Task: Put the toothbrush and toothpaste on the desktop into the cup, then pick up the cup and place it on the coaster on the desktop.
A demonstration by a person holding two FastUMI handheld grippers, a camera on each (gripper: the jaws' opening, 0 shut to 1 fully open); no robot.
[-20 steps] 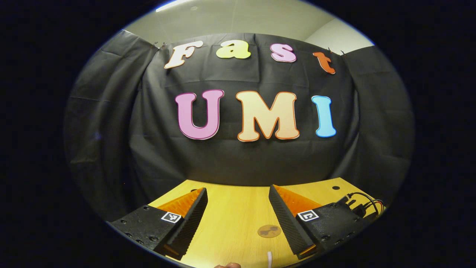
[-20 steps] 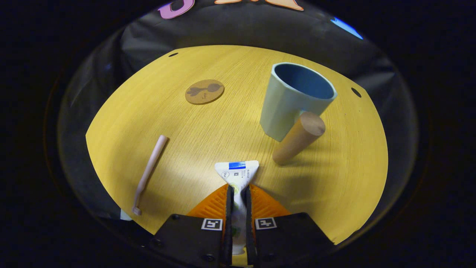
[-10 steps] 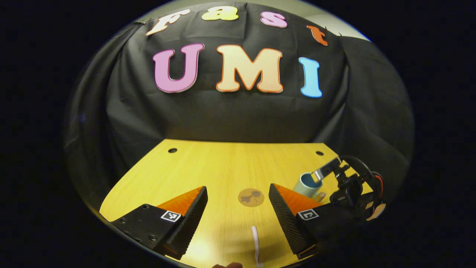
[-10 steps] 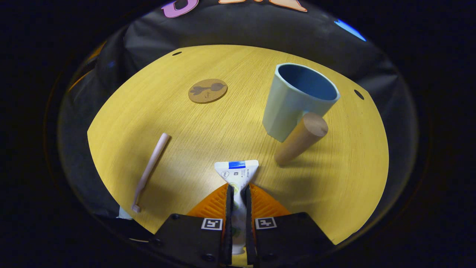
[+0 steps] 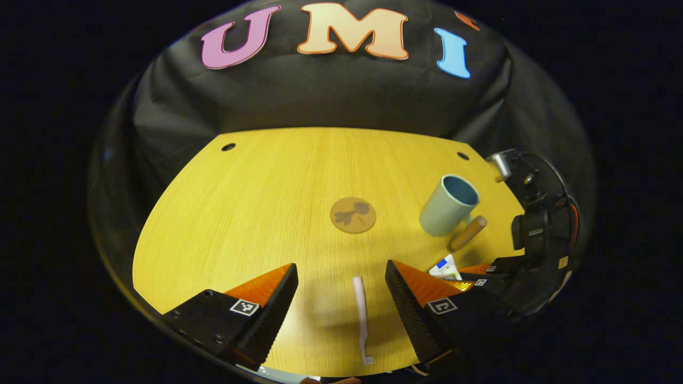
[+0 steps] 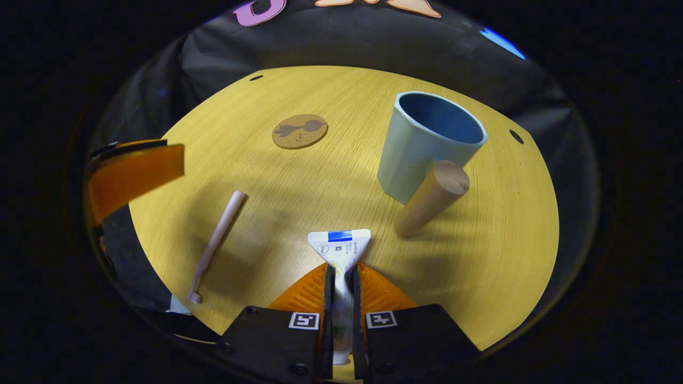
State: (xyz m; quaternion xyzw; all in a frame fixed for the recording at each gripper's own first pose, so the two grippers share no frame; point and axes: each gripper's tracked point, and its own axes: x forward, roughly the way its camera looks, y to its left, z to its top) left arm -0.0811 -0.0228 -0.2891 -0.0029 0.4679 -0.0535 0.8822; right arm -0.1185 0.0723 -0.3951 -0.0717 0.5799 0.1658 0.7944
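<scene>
Tilt is what differs in the left gripper view: a second ago it faced the booth wall with a sliver of tabletop, and it now looks down on the whole tabletop [image 5: 256,202], with the toothbrush [image 5: 360,309], the coaster [image 5: 352,215] and the cup [image 5: 448,205] all in sight. In the right gripper view little has shifted, except that a finger of the left tool [image 6: 133,173] has come in at the left edge above the tabletop.

Left tool [image 5: 341,304] hangs with its jaws spread wide and nothing between them but air; the toothbrush lies flat on the wood below the gap, its bristle end toward the camera.

Right tool [image 6: 341,298] stays closed on the toothpaste [image 6: 340,248], both fingers pressing the tube's sides while its flat crimped end sticks out forward over the tabletop. The cup stands upright beyond the tube and to its right, its wooden handle [image 6: 431,198] pointing toward the tool. The coaster lies farther back to the left, well apart from the cup.
</scene>
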